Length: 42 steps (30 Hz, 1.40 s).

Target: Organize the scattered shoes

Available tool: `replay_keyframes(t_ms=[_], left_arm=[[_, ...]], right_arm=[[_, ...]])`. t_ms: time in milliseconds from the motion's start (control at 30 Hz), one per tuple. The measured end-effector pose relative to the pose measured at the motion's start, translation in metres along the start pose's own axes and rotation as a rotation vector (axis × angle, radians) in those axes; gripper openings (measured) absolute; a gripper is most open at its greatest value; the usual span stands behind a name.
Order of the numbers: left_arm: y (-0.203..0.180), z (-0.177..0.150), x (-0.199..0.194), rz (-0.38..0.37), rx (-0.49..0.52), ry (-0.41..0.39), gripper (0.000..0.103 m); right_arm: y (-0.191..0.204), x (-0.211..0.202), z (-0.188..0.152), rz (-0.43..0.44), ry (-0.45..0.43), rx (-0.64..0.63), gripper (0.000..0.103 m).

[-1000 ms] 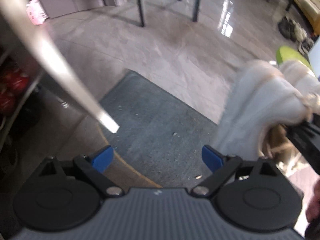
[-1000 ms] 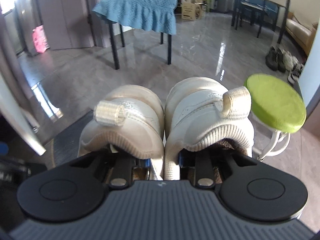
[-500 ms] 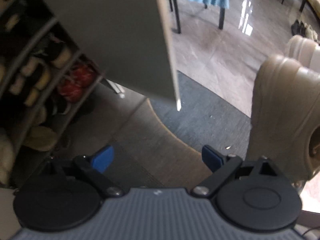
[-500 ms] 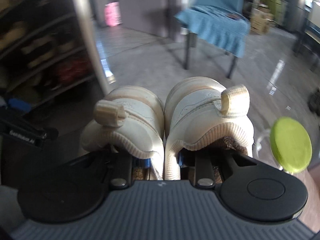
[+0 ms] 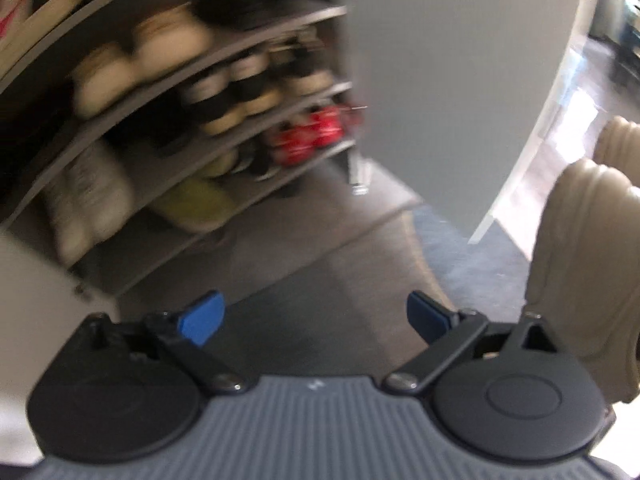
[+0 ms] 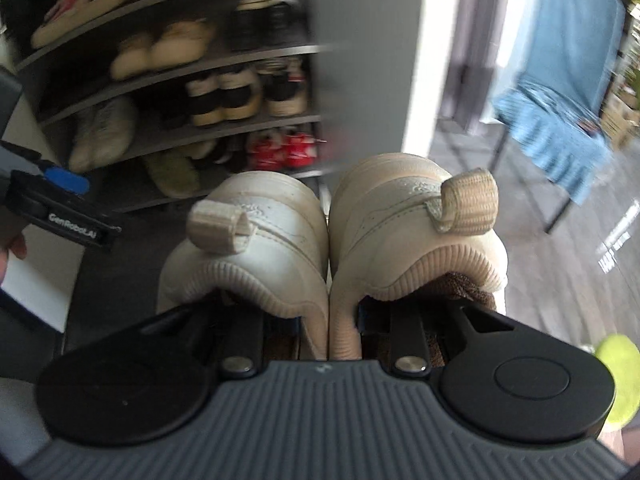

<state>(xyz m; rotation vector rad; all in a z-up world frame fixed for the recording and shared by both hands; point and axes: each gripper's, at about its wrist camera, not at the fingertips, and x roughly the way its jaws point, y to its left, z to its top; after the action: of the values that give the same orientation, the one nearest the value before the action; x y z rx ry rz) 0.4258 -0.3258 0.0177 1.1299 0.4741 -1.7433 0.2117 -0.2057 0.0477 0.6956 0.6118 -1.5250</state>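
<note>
My right gripper [image 6: 329, 320] is shut on a pair of cream sneakers [image 6: 404, 216], heels toward the camera, its fingers inside the two shoes pinching their inner walls together. The pair hangs in the air in front of an open shoe cabinet [image 6: 180, 60] whose shelves hold several pairs. In the left wrist view the soles of the same pair [image 5: 580, 248] show at the right edge. My left gripper [image 5: 316, 316] is open with nothing between its blue pads [image 5: 200, 316], and it points down at the cabinet's lower shelves [image 5: 224, 144]. It also appears at the left edge of the right wrist view, left gripper [image 6: 64, 200].
A grey cabinet door [image 5: 460, 80] stands open to the right of the shelves. A dark mat [image 5: 452, 256] lies on the floor below. Red shoes [image 6: 284, 148] sit on a low shelf. A blue-covered chair [image 6: 560, 80] and a green stool [image 6: 620, 376] are on the right.
Both grippers rose and swung left from the open floor and mat toward the shoe cabinet. The sneakers stayed gripped in the right gripper; the left stayed open.
</note>
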Motion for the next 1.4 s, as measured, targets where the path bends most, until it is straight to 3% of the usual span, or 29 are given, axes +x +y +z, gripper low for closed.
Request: replay_keyframes(t_ms=[167, 300, 433, 700, 900, 1000, 1133, 1200, 1400], left_arm=[[0.1, -0.011, 0.002, 0.105, -0.146, 0.017, 0.099], [0.158, -0.034, 0.001, 0.178, -0.264, 0.031, 0.099], [0.188, -0.073, 0.004, 0.231, -0.35, 0.069, 0.099], [0.191, -0.147, 0.05, 0.264, -0.465, 0.22, 0.099], [0.191, -0.18, 0.087, 0.299, -0.516, 0.272, 0.099], [0.197, -0.183, 0.12, 0.279, -0.54, 0.239, 0.099], [0.196, -0.193, 0.165, 0.177, -0.484, 0.159, 0.1], [0.195, -0.21, 0.199, 0.185, -0.436, 0.127, 0.099], [0.215, -0.254, 0.312, 0.237, -0.492, 0.096, 0.099]], right_arm=[[0.08, 0.036, 0.033, 0.076, 0.004, -0.035, 0.028], [0.127, 0.063, 0.051, 0.125, -0.011, -0.038, 0.028], [0.196, 0.116, 0.076, 0.223, -0.044, -0.09, 0.028], [0.305, 0.231, 0.085, 0.355, -0.042, -0.153, 0.028], [0.361, 0.316, 0.085, 0.385, -0.017, -0.167, 0.028], [0.377, 0.347, 0.085, 0.385, -0.026, -0.162, 0.028], [0.392, 0.393, 0.077, 0.406, -0.098, -0.174, 0.028], [0.395, 0.414, 0.073, 0.41, -0.124, -0.165, 0.028], [0.402, 0.469, 0.052, 0.406, -0.161, -0.138, 0.028]])
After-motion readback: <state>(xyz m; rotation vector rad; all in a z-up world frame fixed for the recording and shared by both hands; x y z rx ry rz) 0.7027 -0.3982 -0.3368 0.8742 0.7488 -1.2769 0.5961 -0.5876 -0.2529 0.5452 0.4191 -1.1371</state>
